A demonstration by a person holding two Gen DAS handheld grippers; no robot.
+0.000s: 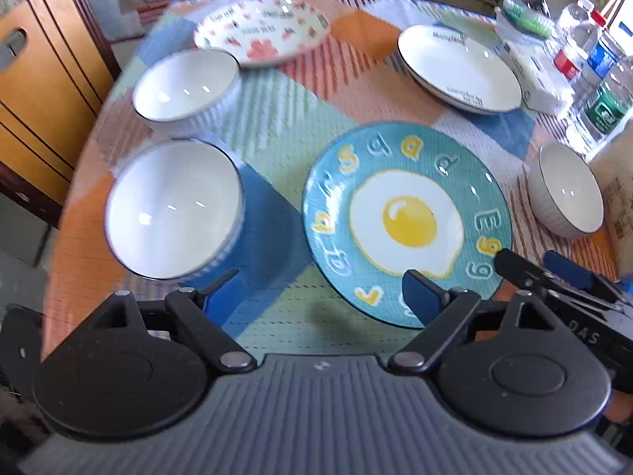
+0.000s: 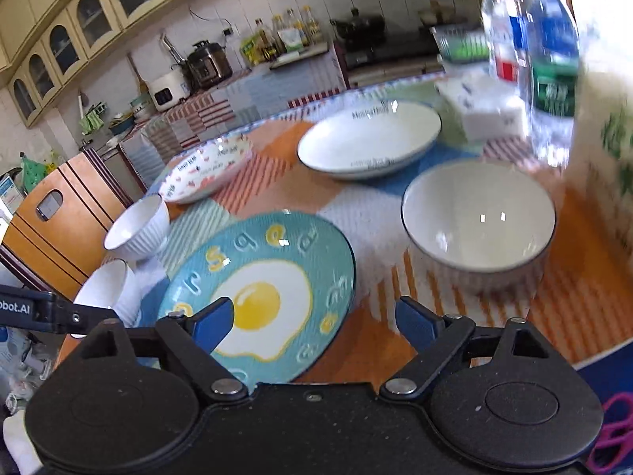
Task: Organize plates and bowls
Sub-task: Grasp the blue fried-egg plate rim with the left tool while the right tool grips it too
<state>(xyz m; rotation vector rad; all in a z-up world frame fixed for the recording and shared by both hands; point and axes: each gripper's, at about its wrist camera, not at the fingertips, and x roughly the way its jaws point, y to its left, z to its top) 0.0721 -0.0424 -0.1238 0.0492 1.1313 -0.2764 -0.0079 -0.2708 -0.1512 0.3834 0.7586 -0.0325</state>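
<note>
A teal plate with a fried-egg picture (image 1: 407, 221) (image 2: 261, 289) lies on the patchwork tablecloth near me. My left gripper (image 1: 318, 281) hovers open over the cloth, its right finger above the plate's near rim, nothing between the pads. My right gripper (image 2: 312, 304) (image 1: 526, 259) is open too, its left finger over the egg plate. Two white ribbed bowls (image 1: 174, 209) (image 1: 186, 91) sit at the left, a third (image 2: 478, 221) (image 1: 565, 194) at the right. Farther back lie a pink-patterned plate (image 1: 263, 31) (image 2: 209, 170) and a white plate (image 1: 459, 67) (image 2: 368, 138).
Water bottles (image 1: 585, 51) (image 2: 550, 59) and a white tissue pack (image 2: 482, 107) crowd the far right corner. A tall pale carton (image 2: 609, 158) stands at the right edge. A wooden chair (image 1: 43, 91) stands left of the round table. Pink scissors (image 2: 613, 435) lie low right.
</note>
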